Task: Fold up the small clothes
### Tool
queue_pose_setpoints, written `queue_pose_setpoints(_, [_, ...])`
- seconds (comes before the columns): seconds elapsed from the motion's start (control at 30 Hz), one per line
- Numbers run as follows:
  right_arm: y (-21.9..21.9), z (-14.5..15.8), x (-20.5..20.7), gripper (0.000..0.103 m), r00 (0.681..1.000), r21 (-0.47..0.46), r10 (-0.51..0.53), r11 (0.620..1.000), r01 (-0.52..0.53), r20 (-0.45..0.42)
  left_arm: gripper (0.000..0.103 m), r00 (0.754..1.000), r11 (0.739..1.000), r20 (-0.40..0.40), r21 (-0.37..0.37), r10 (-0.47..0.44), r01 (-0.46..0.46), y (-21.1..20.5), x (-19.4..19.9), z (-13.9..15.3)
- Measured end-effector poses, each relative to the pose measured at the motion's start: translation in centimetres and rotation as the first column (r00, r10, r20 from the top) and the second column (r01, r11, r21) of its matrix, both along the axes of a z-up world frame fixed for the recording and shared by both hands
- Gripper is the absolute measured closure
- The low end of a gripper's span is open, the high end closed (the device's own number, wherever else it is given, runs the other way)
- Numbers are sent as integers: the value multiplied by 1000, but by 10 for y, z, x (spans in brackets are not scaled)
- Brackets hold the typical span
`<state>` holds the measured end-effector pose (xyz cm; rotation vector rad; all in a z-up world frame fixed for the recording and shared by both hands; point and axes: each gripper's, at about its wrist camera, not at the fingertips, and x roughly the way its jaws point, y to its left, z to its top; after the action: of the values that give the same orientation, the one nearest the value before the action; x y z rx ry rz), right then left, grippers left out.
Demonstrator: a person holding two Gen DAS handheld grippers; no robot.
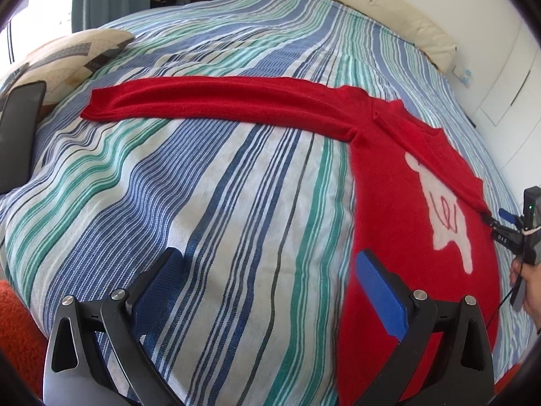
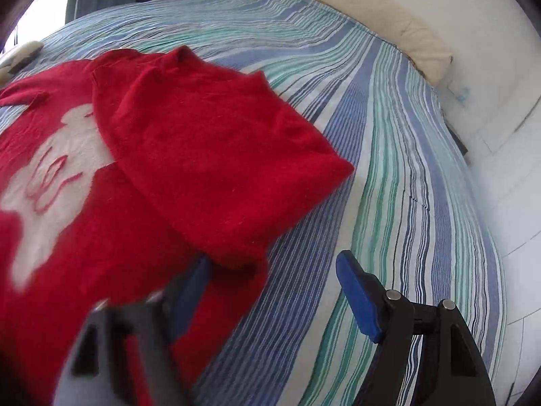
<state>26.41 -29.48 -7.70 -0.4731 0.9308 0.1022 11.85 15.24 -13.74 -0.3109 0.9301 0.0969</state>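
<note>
- On the bed (image 1: 236, 203), over a bedspread striped in blue, green and white, lies a red sweater (image 1: 399, 203) with a white animal figure on its front.
- From the left wrist view, 1 sleeve (image 1: 209, 101) stretches flat across the bedspread to the left, well away from the body of the sweater, its cuff near the left side of the bed.
- From the right wrist view, the other sleeve (image 2: 209, 155) is folded over the sweater's front, covering part of the white figure, and its cuff end lies just ahead of the right gripper.
- Left gripper (image 1: 267, 291): jaws wide apart, nothing between them; its left finger is over bare bedspread and its right finger over the red hem area of the sweater.
- Right gripper (image 2: 270, 291): jaws apart and holding nothing; its left finger is blurred and sits at the edge of the folded sleeve, its right finger is over bare bedspread.
- Whether either gripper touches the fabric below it cannot be told.
- Right side of the left wrist view: a hand (image 1: 531, 284) holds the right gripper's handle at the sweater's edge.
- A patterned pillow (image 1: 67, 57) and a dark phone (image 1: 20, 135) lie at the left side of the bed.
- An orange rug (image 1: 17, 331) shows beside the bed at lower left.
</note>
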Motion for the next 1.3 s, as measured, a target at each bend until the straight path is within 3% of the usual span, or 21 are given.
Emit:
queue_pose_setpoints(0.03, [-8, -3, 4, 37, 998, -30, -46, 998, 47, 36, 1, 1000, 1000, 1, 13, -2, 2, -1, -1, 0])
queue_pose_setpoints(0.07, [-14, -5, 6, 37, 995, -48, -94, 994, 96, 44, 1, 1000, 1000, 3, 24, -6, 6, -3, -2, 0])
queue_pose_setpoints(0.13, [-33, -13, 5, 37, 988, -5, -152, 988, 152, 13, 1, 1000, 999, 5, 33, -16, 16, -5, -2, 0])
queue_pose_setpoints(0.2, [-36, -11, -2, 36, 985, 27, -165, 986, 164, 43, 1, 1000, 999, -4, 31, -27, 27, -6, 1, -2])
queue_pose_setpoints(0.4, [-42, 8, -10, 34, 992, 99, -125, 987, 124, 1, 1, 999, 999, 6, -6, -46, 46, -7, 4, 1])
queue_pose_setpoints(0.47, [-42, 24, -18, 34, 991, 70, -134, 989, 132, 23, 1, 999, 999, 5, -28, -46, 46, -6, 5, 1])
queue_pose_setpoints(0.53, [-20, 49, -27, 34, 996, 73, -58, 996, 53, 64, 1, 999, 998, -1, -46, -44, 44, -5, 7, 0])
queue_pose_setpoints(0.6, [20, 70, -27, 35, 993, 129, 105, 985, -110, 50, 1, 999, 998, -4, -52, -42, 42, -5, 9, -1])
queue_pose_setpoints(0.7, [100, 81, -12, 53, 928, 250, 372, 901, -355, -21, 1, 999, 998, 1, -47, -42, 42, -6, 9, 0])
queue_pose_setpoints(0.77, [149, 70, 5, 68, 886, 261, 460, 863, -433, -52, 1, 999, 999, 3, -38, -39, 39, -5, 8, 1])
queue_pose_setpoints(0.83, [183, 50, 30, 69, 873, 243, 479, 861, -447, -88, 1, 999, 999, 4, -33, -34, 34, -3, 7, 1])
queue_pose_setpoints(0.97, [213, 8, 68, 70, 888, 195, 435, 893, -405, -148, 1, 1000, 998, -3, -55, -18, 18, 4, 9, 0])
queue_pose_setpoints(1.0, [216, 0, 73, 76, 889, 186, 429, 898, -399, -160, 1, 1000, 998, -5, -63, -16, 16, 6, 10, 0])
queue_pose_setpoints(1.03, [218, -7, 77, 94, 889, 179, 425, 901, -396, -174, 1, 1000, 997, -7, -70, -13, 12, 7, 11, -1])
queue_pose_setpoints(1.07, [218, -9, 79, 100, 892, 165, 417, 905, -391, -176, 1, 1000, 997, -7, -74, -9, 8, 9, 12, -1])
queue_pose_setpoints(1.17, [206, 9, 71, 100, 895, 243, 426, 889, -387, -134, 1, 1000, 996, -9, -87, -6, 5, 10, 11, -2])
queue_pose_setpoints(1.23, [202, 24, 55, 100, 857, 298, 500, 843, -448, -123, 1, 1000, 997, -12, -81, -12, 11, 9, 12, -2])
queue_pose_setpoints(1.3, [208, 22, 35, 99, 809, 254, 564, 817, -518, -167, 1, 1000, 997, -19, -69, -20, 18, 5, 14, -3])
